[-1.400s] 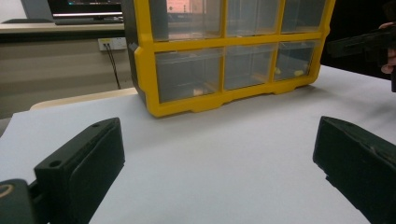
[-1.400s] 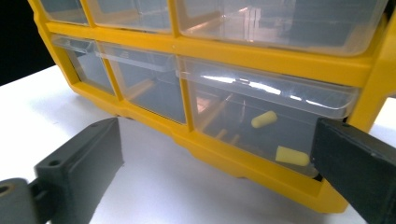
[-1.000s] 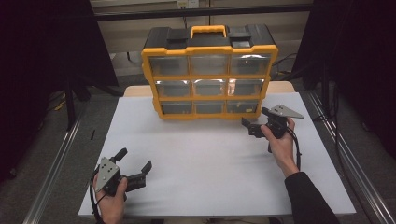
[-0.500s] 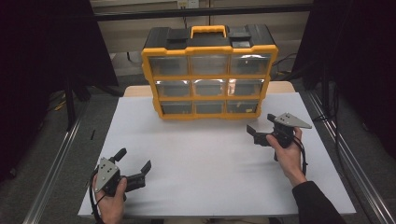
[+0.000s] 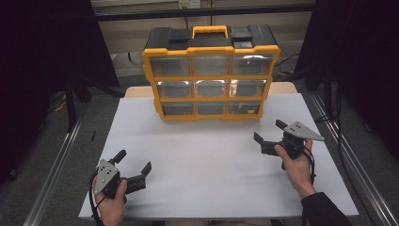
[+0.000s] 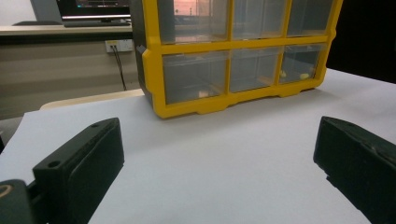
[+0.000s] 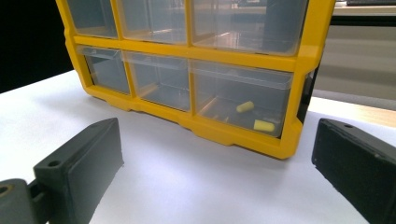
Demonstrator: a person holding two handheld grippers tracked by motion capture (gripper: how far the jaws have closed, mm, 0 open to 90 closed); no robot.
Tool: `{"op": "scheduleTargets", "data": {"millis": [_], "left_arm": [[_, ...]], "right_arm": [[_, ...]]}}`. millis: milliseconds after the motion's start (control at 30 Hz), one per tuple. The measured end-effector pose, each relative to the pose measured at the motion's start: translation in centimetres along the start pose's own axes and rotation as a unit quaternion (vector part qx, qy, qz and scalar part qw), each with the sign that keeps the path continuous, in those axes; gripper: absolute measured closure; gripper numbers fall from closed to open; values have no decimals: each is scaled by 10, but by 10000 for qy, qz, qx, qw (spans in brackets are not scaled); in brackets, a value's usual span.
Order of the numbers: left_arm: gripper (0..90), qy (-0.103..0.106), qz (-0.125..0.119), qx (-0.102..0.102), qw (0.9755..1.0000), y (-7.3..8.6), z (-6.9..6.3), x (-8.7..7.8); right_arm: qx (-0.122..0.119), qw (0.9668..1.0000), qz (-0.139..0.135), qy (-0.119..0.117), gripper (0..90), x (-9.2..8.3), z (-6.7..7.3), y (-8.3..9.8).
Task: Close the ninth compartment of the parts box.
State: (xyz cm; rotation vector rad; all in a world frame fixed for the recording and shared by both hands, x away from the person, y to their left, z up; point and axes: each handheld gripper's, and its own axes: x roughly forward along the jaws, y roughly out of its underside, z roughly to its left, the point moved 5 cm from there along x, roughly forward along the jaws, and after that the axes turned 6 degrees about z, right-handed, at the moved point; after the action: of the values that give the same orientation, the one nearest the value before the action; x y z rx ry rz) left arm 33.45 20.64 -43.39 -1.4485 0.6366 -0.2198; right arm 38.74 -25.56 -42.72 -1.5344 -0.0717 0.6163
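Observation:
A yellow and black organiser case (image 5: pixel 211 75) with clear drawers stands upright at the back of the white table (image 5: pixel 207 165). Its bottom right drawer (image 7: pixel 240 100) holds small yellow pieces (image 7: pixel 264 125), and all drawers look closed. My left gripper (image 5: pixel 133 164) rests open at the front left, held by a hand, with nothing between its jaws. My right gripper (image 5: pixel 269 132) is open at the right, in front of the case's lower right corner, also empty. In the left gripper view the case (image 6: pixel 233 51) stands farther off across bare table.
A wooden table edge (image 5: pixel 282 87) shows behind the white sheet. Metal rails (image 5: pixel 56 165) run along both sides of the table. Dark curtains stand left and right. A cable (image 5: pixel 94 212) trails from the left gripper.
My right gripper has drawn back from the case towards the front right and lowered. The left gripper has stayed put.

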Motion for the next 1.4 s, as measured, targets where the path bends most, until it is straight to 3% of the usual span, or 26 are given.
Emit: {"op": "scheduleTargets", "data": {"millis": [500, 933, 1400], "left_arm": [[17, -87, -34, 3, 10000, -1, 1, -2], [17, -70, -36, -7, 10000, 0, 0, -3], [17, -143, -19, 9, 9999, 1, 1, -7]], "right_arm": [[80, 9995, -206, 247, 9, -34, -2, 8], [49, 9989, -120, 451, 10, -58, 0, 30], [266, 9963, -192, 800, 10, -90, -9, 46]]}}
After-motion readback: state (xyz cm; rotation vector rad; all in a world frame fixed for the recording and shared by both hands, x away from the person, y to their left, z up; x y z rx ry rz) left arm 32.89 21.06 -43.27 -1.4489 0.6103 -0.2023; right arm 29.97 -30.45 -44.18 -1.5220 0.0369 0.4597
